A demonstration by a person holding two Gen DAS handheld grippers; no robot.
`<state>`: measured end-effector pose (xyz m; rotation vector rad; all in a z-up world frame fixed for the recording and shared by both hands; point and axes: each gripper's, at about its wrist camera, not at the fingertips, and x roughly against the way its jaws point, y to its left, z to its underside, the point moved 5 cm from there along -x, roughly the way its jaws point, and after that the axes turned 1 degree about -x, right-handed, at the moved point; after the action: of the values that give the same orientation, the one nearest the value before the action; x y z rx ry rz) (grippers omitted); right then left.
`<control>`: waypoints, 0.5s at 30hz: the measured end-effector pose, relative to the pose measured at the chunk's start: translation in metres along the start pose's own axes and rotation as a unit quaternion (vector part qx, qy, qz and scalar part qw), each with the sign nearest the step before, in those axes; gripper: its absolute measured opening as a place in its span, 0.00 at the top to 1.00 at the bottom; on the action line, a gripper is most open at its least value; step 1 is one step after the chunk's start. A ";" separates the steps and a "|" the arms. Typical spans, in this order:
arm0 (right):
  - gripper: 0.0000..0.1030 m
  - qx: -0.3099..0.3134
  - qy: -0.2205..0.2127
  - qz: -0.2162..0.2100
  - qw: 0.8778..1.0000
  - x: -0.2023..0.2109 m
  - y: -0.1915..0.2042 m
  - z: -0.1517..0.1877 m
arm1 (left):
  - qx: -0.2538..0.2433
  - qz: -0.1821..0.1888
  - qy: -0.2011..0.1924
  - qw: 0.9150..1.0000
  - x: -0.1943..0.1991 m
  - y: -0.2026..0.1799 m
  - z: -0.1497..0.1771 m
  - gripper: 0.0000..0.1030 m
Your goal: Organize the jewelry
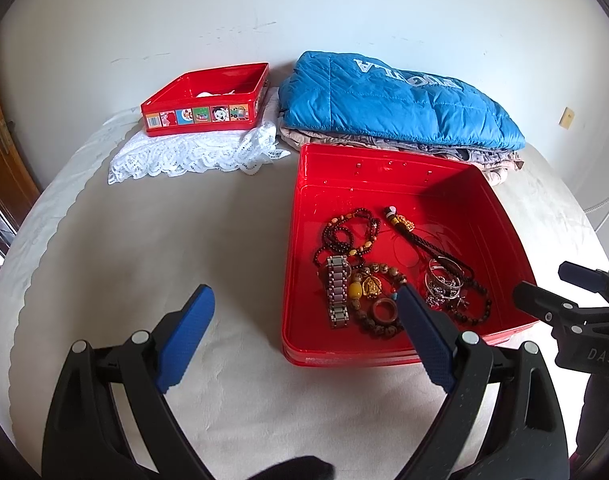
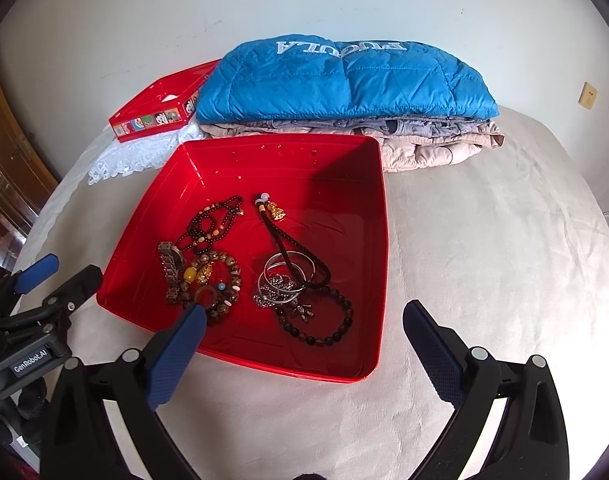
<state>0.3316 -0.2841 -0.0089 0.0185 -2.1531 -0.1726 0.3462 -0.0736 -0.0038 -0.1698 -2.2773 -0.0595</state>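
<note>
Centre right of the left view, red tray [image 1: 500, 216] holding tangled jewelry [image 1: 384, 276] on a bed [image 1: 144, 240], left hand-held gripper [image 1: 304, 312] and right hand-held gripper [image 2: 304, 320] both spread apart, empty, red tin [image 1: 202, 114] upper left.

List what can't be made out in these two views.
- Tin contents: left view, near wall hides all but a white scrap; right view, jacket covers its far end.
- Wooden ring: right view, finger partly covers it.
- Beads: tangled, strands inseparable.
</note>
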 end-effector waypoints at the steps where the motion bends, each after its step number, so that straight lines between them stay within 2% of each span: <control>1: 0.04 0.000 0.000 0.000 1.000 0.000 0.000 0.000 | 0.000 0.000 0.000 1.000 0.000 0.000 0.000 0.11; 15: 0.04 0.000 0.001 0.000 1.000 0.000 0.001 -0.001 | -0.002 -0.001 0.003 1.000 -0.001 0.000 0.002 0.11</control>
<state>0.3322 -0.2830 -0.0085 0.0186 -2.1509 -0.1712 0.3458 -0.0738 -0.0059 -0.1701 -2.2711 -0.0648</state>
